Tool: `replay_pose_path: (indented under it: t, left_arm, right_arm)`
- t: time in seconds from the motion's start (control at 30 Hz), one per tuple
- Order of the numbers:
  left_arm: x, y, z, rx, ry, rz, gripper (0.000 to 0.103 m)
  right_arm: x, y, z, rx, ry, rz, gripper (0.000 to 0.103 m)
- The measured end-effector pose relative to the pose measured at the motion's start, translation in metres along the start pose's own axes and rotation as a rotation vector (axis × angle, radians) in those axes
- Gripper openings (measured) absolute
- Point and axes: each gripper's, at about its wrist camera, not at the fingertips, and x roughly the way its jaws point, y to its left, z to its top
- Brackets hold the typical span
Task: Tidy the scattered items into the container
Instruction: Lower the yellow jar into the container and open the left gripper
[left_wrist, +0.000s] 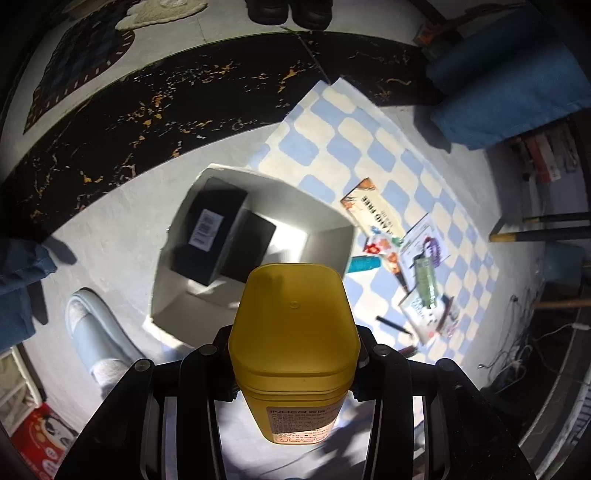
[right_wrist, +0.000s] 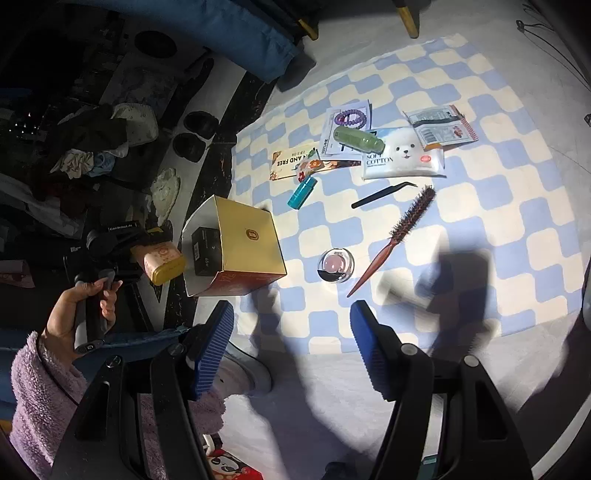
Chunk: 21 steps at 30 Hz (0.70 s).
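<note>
So the yellow tub (left_wrist: 293, 332) is clamped in the left gripper (left_wrist: 295, 363), jaws closed partway and pinching it on both sides just below its cap, hanging over the open box (left_wrist: 325, 236). From the right wrist view you can see the same tub sitting right next to the gold side of the box, beside its open mouth, with a hand (right_wrist: 79, 314) in a fuzzy lilac sleeve (right_wrist: 40, 398) on the gripper's handle. A couple of small black boxes (left_wrist: 210, 229) are already inside the container.

The right gripper (right_wrist: 291, 347) is spread wide with nothing between its blue pads (right_wrist: 212, 349), hovering above the checkered blue-and-cream mat (right_wrist: 517, 177).

Stuff on the mat: a round hairbrush (right_wrist: 397, 234) with a reddish handle, a little clear compact (right_wrist: 336, 264) just beside its handle tip, black tweezers (right_wrist: 384, 194), a teal tube (right_wrist: 302, 192), a green bottle (right_wrist: 358, 139) lying on some packets, a soft cotton pack (right_wrist: 404, 158) with a white dog on it, and a card (right_wrist: 290, 162). The box itself sits at the mat's edge, on the pale floor.
</note>
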Motion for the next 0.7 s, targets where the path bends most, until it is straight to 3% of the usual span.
replay_pose_path:
  t: [0.23, 0.3, 0.37, 0.7]
  left_arm:
    - [0.002, 0.005, 0.000, 0.006, -0.021, -0.018, 0.042]
    - [0.000, 0.006, -0.001, 0.020, -0.033, -0.024, 0.073]
    - [-0.005, 0.004, -0.002, 0.039, -0.053, -0.019, 0.085]
    - [-0.021, -0.018, -0.014, 0.102, -0.092, -0.053, 0.085]
  right_arm:
    - [0.002, -0.006, -0.002, 0.017, 0.005, 0.021, 0.067]
    - [0.001, -0.006, -0.001, 0.024, 0.004, 0.027, 0.067]
    - [0.000, -0.006, -0.001, 0.029, 0.002, 0.031, 0.067]
    - [0.005, -0.006, -0.002, 0.036, 0.012, 0.025, 0.067]
